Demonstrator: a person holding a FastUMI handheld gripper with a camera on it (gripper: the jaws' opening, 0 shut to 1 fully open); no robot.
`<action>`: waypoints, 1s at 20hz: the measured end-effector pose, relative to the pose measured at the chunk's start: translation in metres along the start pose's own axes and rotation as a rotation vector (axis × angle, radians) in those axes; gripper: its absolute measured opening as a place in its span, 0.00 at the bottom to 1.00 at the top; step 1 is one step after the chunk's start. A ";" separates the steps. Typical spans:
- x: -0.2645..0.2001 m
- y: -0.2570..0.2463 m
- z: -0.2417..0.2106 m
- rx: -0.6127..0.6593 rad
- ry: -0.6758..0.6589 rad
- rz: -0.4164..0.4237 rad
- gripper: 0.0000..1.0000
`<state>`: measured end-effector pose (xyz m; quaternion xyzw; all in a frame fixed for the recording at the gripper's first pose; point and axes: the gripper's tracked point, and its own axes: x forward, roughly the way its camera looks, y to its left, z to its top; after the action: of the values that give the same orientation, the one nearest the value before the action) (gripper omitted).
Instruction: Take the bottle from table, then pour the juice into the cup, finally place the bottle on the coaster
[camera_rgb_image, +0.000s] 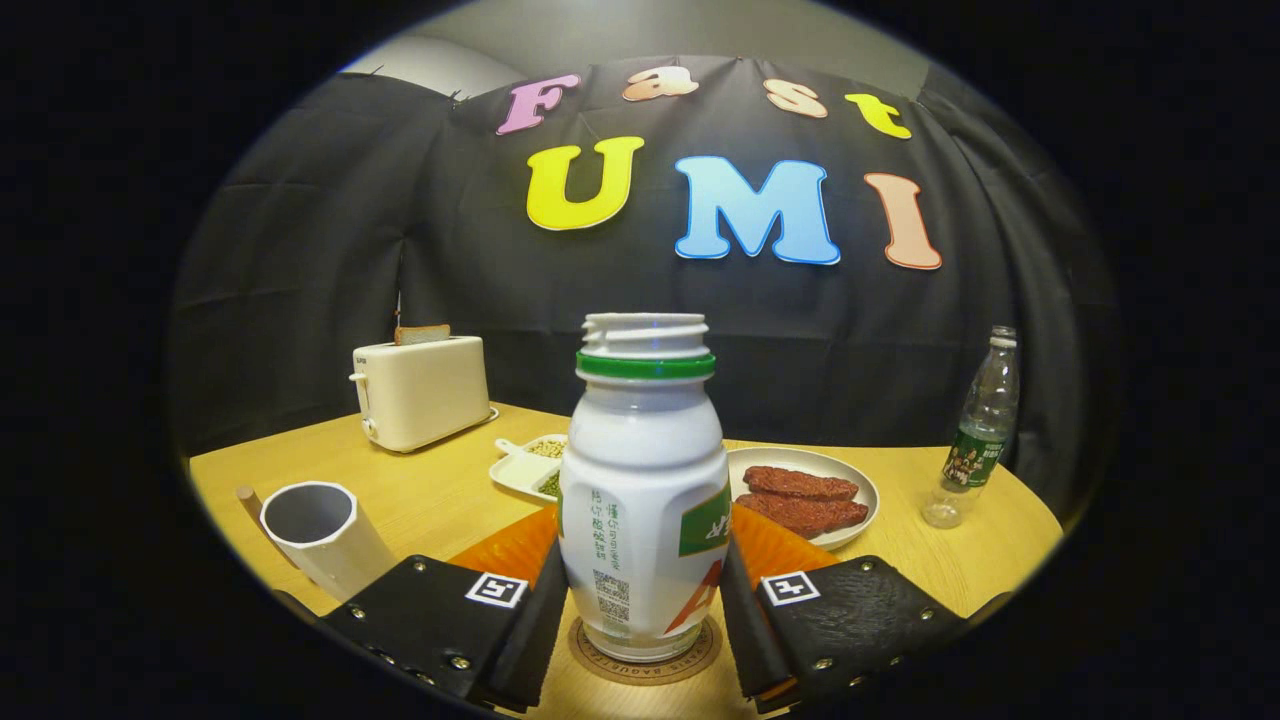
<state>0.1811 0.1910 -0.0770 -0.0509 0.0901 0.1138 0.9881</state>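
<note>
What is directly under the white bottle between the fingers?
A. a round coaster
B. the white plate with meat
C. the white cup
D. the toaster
A: the white bottle stands upright on a round coaster, between the fingers of the gripper, which sit close at its sides.

Glossy white plastic bottle with green neck ring on a round cork-like coaster; light matt wood-grain table; smooth white angular plastic cup; clear plastic water bottle
</note>
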 end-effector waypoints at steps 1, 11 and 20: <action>0.000 -0.002 -0.001 0.000 0.003 -0.005 0.70; -0.003 -0.007 -0.005 0.023 -0.023 -0.011 0.73; -0.051 -0.003 0.074 -0.026 -0.161 -0.037 0.98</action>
<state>0.1456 0.1862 0.0049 -0.0563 0.0078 0.1005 0.9933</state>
